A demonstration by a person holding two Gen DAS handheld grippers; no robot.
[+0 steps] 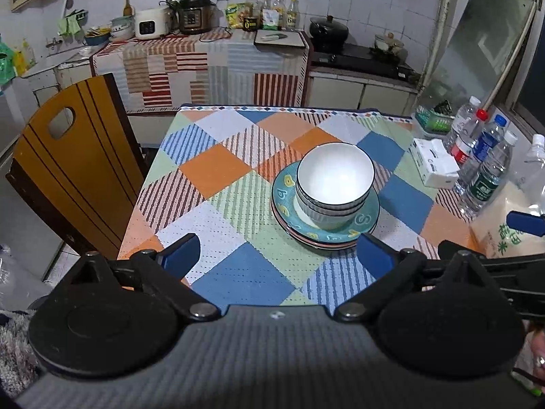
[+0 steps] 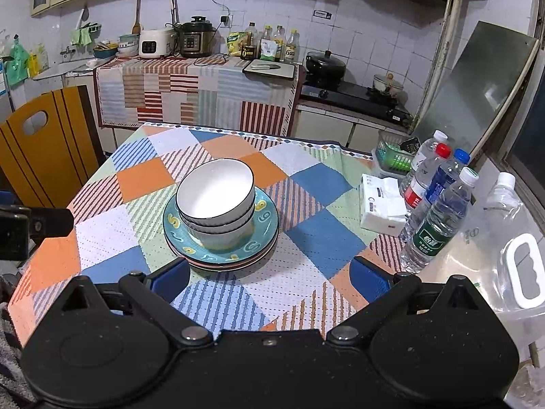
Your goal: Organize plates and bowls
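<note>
- A stack of white bowls [image 1: 335, 184] with dark rims sits nested, mouths up, on a stack of plates [image 1: 364, 220] near the middle of a table [image 1: 218, 170] covered with a checked cloth of orange, blue, green and striped squares.
- The bowls stand upright, their openings facing the ceiling; the nest leans slightly off plumb in the right wrist view (the fisheye lens may account for part of that lean). Round as they are, neither bowls nor plates show a long axis across the table; the pile's only axis runs vertically.
- The top plate is teal with yellow figures around its rim, and pinkish and dark plate edges show beneath it.
- The left gripper [image 1: 277, 255] hangs above the near edge of the table, jaws spread wide and empty, its right blue finger [image 1: 373, 254] just short of the plates' near rim.
- The right gripper [image 2: 270, 279] likewise stands released, blue fingers [image 2: 172, 281] parted with only cloth between them, the plates just beyond.
- Water bottles [image 2: 439, 211] and a tissue pack [image 2: 381, 204] stand at the table's right side, well apart from the crockery.
- A yellow wooden chair [image 1: 71, 167] stands at the table's left.
</note>
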